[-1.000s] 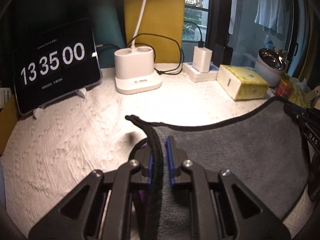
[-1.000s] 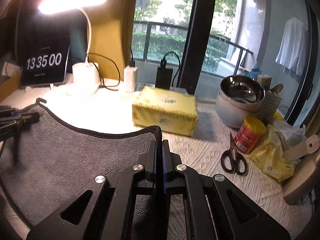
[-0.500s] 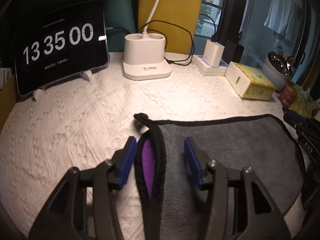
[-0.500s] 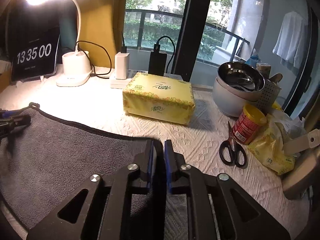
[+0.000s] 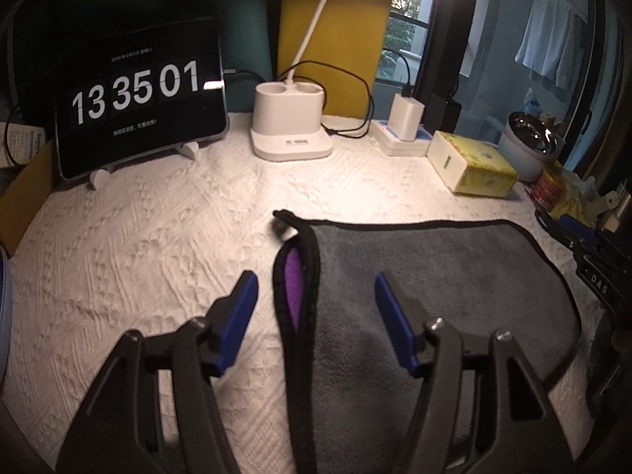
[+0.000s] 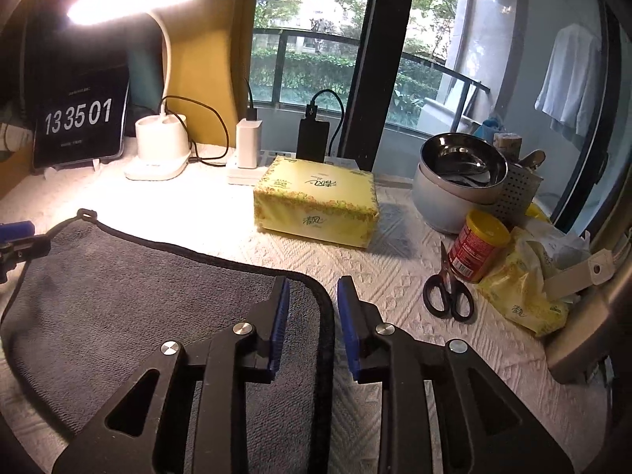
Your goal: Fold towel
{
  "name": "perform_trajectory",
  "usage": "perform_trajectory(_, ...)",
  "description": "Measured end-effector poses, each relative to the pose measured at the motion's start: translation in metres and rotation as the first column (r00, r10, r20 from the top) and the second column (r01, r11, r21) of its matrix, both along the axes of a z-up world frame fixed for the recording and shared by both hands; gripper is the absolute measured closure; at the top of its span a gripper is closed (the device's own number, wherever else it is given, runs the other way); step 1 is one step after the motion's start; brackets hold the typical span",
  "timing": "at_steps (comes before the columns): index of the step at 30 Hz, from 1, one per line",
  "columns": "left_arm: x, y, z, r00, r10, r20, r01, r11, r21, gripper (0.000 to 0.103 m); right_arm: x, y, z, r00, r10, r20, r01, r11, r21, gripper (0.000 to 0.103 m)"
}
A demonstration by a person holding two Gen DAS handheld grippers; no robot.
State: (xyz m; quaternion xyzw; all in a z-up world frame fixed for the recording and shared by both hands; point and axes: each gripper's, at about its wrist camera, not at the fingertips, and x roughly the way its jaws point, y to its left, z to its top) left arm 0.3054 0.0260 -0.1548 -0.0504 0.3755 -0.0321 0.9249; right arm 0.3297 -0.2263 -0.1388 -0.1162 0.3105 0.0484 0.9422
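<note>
**Left wrist view: both grippers stood apart over a towel already doubled on the counter**

Left wrist view showed the left gripper (image 5: pixel 316 296) with its blue pads (image 5: pixel 239 318) spread wide, straddling the left edge of the grey towel (image 5: pixel 434 276) without touching it. The towel lay flat on the white textured counter (image 5: pixel 138 237), its black-bound border doubled along that left edge, where a strip of purple underside (image 5: pixel 293 276) showed between the two layers. A small loop (image 5: pixel 282 215) stuck out at the far left corner.

From the right wrist view, the right gripper (image 6: pixel 312 316) was also parted, less widely, with the towel's right border running between its pads and neither pad pressing the cloth. Nothing was clamped in either gripper.

Judging from the two stacked layers, one fold was already laid down and the step in hand was the release at its end. The next move, if a second fold was wanted, would call for taking hold of both layers together at one short end, probably pinching the doubled edge so the layers did not slide apart, then carrying it across to the opposite end. The tissue box (image 6: pixel 316 201) and scissors (image 6: pixel 448 292) sat near the towel's far and right sides, so a swing that way had little room.
</note>
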Motion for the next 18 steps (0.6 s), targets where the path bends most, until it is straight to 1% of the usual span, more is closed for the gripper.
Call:
perform_trajectory(5,-0.016,0.000,0.008,1.000,-0.005,0.013,0.005,1.000,-0.002,0.040,-0.015,0.002,0.005,1.000,0.007,0.007,-0.007,1.000,0.001,0.076)
perform_trajectory(8,-0.031,0.001,0.011,1.000,-0.008,0.017,0.008,1.000,-0.023,0.040,-0.026,0.001,0.009,1.000,0.009,0.012,-0.009,1.000,0.010,0.076)
perform_trajectory(11,-0.042,0.002,0.013,1.000,-0.003,0.021,0.003,1.000,-0.025,0.040,-0.037,0.000,0.011,1.000,0.016,0.017,-0.016,1.000,0.011,0.076)
perform_trajectory(14,-0.054,0.001,0.015,0.999,0.004,0.033,-0.004,1.000,-0.010,0.040,-0.047,-0.003,0.014,1.000,0.018,0.021,-0.018,1.000,0.010,0.076)
perform_trajectory(18,-0.066,0.001,0.015,0.999,0.005,0.031,-0.005,1.000,-0.028,0.040,-0.061,-0.008,0.017,0.999,0.013,0.031,-0.014,1.000,0.018,0.076)
